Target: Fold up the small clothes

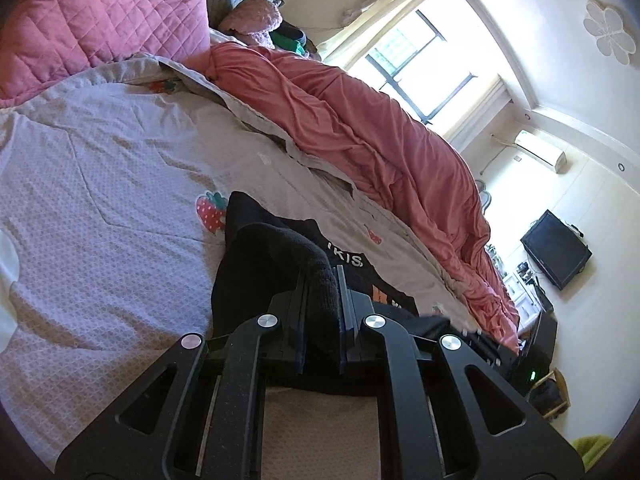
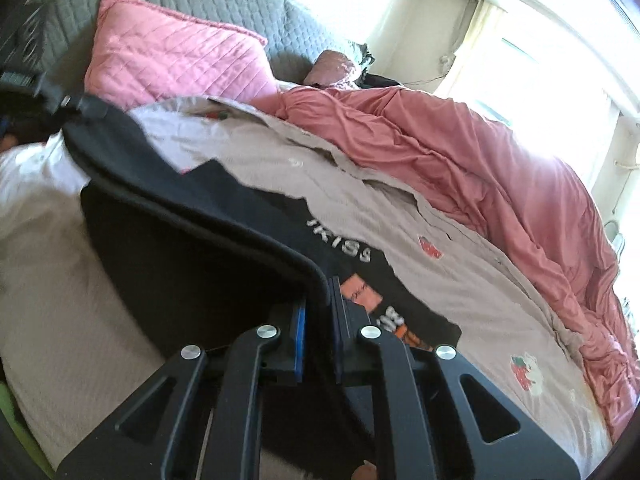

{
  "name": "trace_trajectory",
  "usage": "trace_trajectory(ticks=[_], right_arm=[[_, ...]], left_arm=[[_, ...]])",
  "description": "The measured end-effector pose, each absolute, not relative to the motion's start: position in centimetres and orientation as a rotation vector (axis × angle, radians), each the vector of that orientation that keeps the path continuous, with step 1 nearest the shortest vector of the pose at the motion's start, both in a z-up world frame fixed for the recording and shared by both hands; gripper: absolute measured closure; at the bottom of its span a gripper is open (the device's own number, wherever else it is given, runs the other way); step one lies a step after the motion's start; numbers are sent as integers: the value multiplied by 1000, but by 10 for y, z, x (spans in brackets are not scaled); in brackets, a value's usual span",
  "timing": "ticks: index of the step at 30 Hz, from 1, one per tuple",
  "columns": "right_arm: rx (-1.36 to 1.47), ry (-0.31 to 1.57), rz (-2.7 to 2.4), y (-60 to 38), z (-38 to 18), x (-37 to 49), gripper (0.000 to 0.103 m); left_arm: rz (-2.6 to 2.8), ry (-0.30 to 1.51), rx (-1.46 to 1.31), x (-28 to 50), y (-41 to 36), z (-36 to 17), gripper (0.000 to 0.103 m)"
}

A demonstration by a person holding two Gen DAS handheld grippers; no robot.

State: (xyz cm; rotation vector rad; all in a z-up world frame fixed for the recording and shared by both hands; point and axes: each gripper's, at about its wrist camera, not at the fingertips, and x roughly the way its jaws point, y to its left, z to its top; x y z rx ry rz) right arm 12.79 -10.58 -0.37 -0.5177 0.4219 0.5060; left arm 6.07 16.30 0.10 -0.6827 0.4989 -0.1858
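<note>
The left claw (image 1: pixel 320 284) is clenched on a thick bunched fold of the black garment (image 1: pixel 276 248), and the right claw (image 2: pixel 318 300) is clenched on the garment's hemmed edge (image 2: pixel 192 208), which runs from its jaws up toward 10 o'clock, where the left claw's tip shows pinching the far end. Between the two claws the edge is lifted; the rest of the black cloth, with white letters and orange patches, lies on the bed (image 1: pixel 100 168) at about 1 o'clock of each claw.

A pale cover with strawberry prints spreads over the bed. A rumpled salmon-pink quilt (image 1: pixel 360 120) lies along its far side, from 12 to 3 o'clock, apart from the garment. A pink quilted pillow (image 2: pixel 172 56) leans on a grey headboard at 11 o'clock. A bright window, an air conditioner and a dark screen stand beyond the quilt.

The lifted cloth hides the bed beneath it in the right wrist view, which is slightly blurred. The lettering is only partly readable. Both claws tilt downward toward the bed.
</note>
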Motion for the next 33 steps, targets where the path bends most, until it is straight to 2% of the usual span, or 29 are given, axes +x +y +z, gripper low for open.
trace_trajectory(ticks=[5,8,14,15,17,19,22,25,29,33], right_arm=[[-527,398,484,-95,3,160,94],[-523,440,458,-87,2,187,94],[-363,683,453,-79,-19,260,93],[-329,725,455,-79,-23,269,90],[-298,781,458,-78,-33,284,77],[-301,815,418,-76,-38,293,56],[-244,841,411,-81,-35,305,46],[-192,809,400,-95,-20,307,44],[-94,741,407,-128,8,296,36],[-26,674,418,-172,29,263,29]], left_arm=[[-146,510,-675,63,165,-1,92],[-121,505,-692,63,171,-3,92],[-83,545,-690,67,174,-11,92],[-79,549,-680,67,173,-11,92],[-75,558,-666,69,171,-11,92],[-75,575,-656,72,169,-13,92],[-67,600,-635,75,166,-15,92],[-71,629,-608,79,160,-18,92],[-100,690,-576,87,150,-24,80],[-122,740,-504,94,134,-27,78]])
